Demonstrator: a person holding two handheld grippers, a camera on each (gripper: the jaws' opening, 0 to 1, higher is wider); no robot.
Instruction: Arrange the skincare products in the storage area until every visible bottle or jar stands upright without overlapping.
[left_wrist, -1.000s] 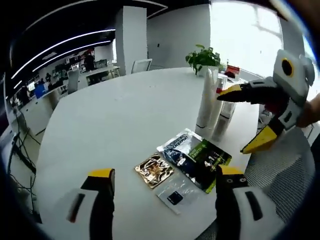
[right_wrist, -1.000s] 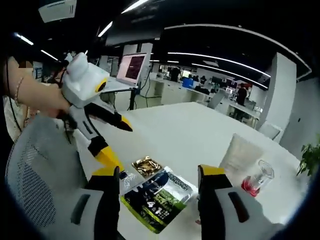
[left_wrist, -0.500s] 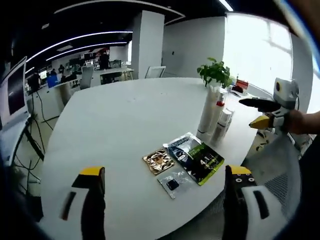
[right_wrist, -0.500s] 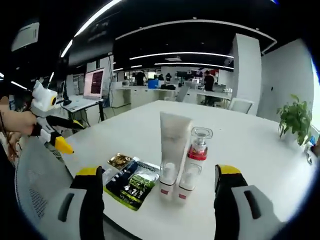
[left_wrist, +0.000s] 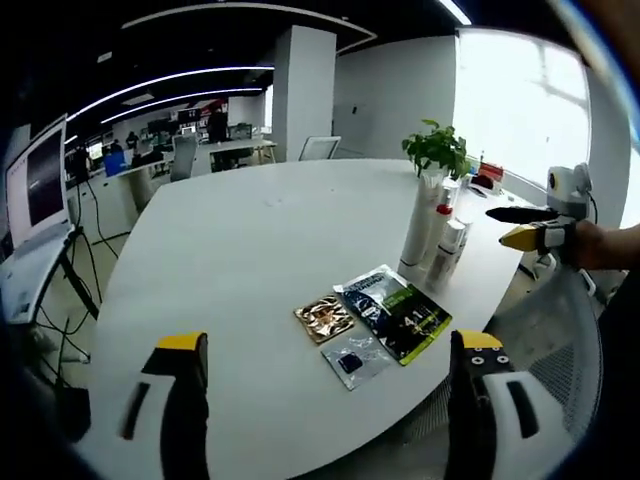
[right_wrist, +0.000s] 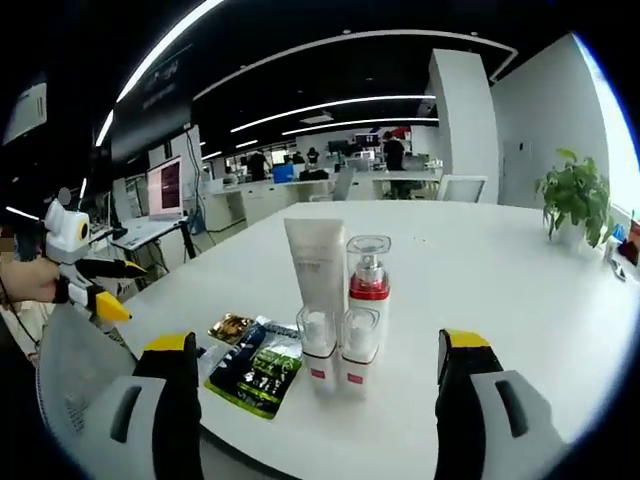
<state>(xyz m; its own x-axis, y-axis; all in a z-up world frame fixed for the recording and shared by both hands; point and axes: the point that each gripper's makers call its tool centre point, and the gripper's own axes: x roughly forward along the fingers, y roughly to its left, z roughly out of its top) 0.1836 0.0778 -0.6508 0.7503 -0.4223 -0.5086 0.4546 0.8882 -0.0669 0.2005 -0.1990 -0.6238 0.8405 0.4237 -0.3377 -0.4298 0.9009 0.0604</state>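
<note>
On the white table (left_wrist: 240, 230) a tall white tube (left_wrist: 418, 222) and small bottles (left_wrist: 447, 250) stand upright in a tight group. In the right gripper view they are the tube (right_wrist: 316, 262), a red-banded pump bottle (right_wrist: 368, 275) and two small clear-capped bottles (right_wrist: 317, 347) (right_wrist: 359, 347). A gold sachet (left_wrist: 324, 318), a dark green packet (left_wrist: 398, 312) and a small clear sachet (left_wrist: 353, 360) lie flat beside them. My left gripper (left_wrist: 330, 341) is open, back from the table edge. My right gripper (right_wrist: 315, 341) is open, short of the bottles; it appears as the right gripper (left_wrist: 502, 226), hand-held.
A potted plant (left_wrist: 435, 150) stands behind the bottles. A grey mesh chair back (left_wrist: 560, 340) sits at the table's near edge, also the mesh chair (right_wrist: 70, 380). The left gripper (right_wrist: 128, 290) hangs at the far left. Desks and monitors fill the office behind.
Both views have drawn back and turned a little further from the table. The bottles and sachets have not moved. Both grippers stay open.
</note>
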